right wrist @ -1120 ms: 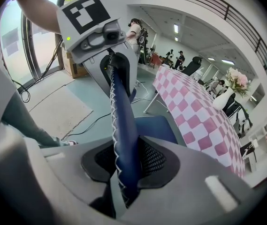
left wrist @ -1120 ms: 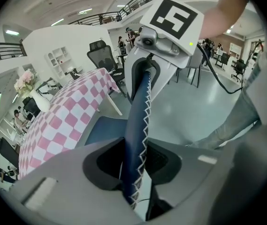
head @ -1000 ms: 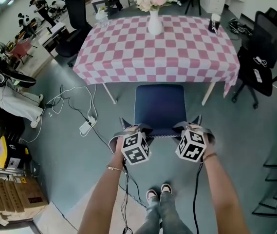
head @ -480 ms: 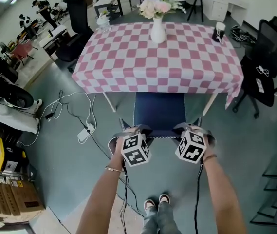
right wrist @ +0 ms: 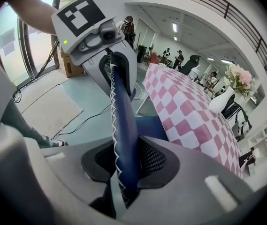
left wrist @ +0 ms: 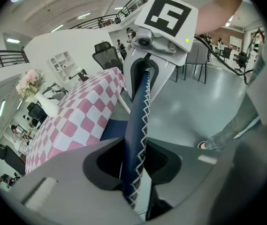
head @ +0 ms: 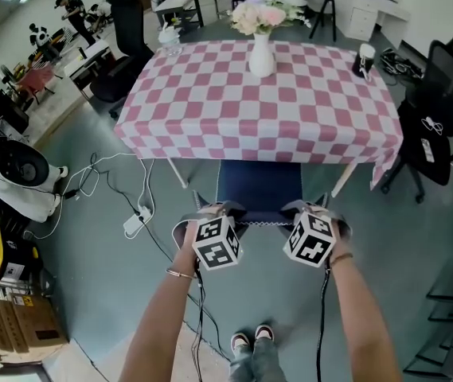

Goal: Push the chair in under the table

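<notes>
A dark blue chair [head: 259,186] with a white zigzag seam along its backrest stands at the near edge of the table [head: 210,118], which wears a pink-and-white checked cloth. Its seat reaches partly under the cloth. My left gripper [head: 214,211] is shut on the left end of the backrest top [left wrist: 135,139]. My right gripper [head: 309,208] is shut on its right end [right wrist: 124,144]. In each gripper view the padded backrest edge runs between the jaws toward the other gripper. A white vase with pink flowers [head: 261,34] stands on the table.
Black office chairs [head: 441,102] stand at the table's right and another [head: 123,30] at its far left. Cables and a power strip [head: 134,223] lie on the grey floor at the left. Cardboard boxes [head: 15,325] sit at the lower left. The person's feet [head: 251,339] are behind the chair.
The chair has slid forward toward the table with both grippers holding its backrest; more of the seat is now hidden under the cloth. The person has stepped forward too.
</notes>
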The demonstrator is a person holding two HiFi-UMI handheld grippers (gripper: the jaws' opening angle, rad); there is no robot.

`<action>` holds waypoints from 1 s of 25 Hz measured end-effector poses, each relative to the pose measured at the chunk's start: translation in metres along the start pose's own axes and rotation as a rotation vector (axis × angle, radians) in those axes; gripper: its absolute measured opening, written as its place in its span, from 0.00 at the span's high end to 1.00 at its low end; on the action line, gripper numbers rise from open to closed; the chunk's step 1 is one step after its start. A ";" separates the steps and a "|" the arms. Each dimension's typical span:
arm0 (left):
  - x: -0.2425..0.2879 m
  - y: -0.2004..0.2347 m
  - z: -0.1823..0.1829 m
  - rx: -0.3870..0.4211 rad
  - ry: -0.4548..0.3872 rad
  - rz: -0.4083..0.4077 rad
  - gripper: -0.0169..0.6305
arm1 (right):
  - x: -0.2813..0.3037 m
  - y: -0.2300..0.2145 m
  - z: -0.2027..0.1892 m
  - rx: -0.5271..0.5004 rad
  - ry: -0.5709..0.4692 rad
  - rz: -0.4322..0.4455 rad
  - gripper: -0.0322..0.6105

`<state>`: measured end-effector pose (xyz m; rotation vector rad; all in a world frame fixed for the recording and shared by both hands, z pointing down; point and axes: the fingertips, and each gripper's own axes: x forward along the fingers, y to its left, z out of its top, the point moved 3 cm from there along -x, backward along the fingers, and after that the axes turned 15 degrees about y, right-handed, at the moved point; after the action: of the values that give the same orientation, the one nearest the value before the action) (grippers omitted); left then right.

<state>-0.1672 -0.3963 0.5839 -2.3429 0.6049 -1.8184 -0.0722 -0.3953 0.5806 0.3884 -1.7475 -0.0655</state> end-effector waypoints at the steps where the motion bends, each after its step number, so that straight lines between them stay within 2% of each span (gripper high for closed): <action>1: 0.001 0.002 0.000 0.000 0.000 -0.003 0.84 | 0.001 -0.002 0.001 0.001 -0.003 0.000 0.79; 7: 0.009 0.022 0.001 0.007 -0.001 0.010 0.84 | 0.008 -0.020 0.005 0.001 -0.002 -0.038 0.79; 11: 0.013 0.036 0.003 0.010 -0.002 -0.009 0.84 | 0.010 -0.034 0.009 0.000 -0.009 -0.022 0.79; 16: 0.023 0.055 0.009 0.013 -0.008 0.043 0.84 | 0.018 -0.055 0.009 -0.021 -0.023 -0.083 0.80; 25: 0.040 0.095 0.026 0.001 -0.014 0.048 0.84 | 0.028 -0.101 0.008 -0.042 -0.020 -0.114 0.80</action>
<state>-0.1571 -0.5018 0.5816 -2.3178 0.6524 -1.7796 -0.0619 -0.4997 0.5801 0.4574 -1.7397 -0.1879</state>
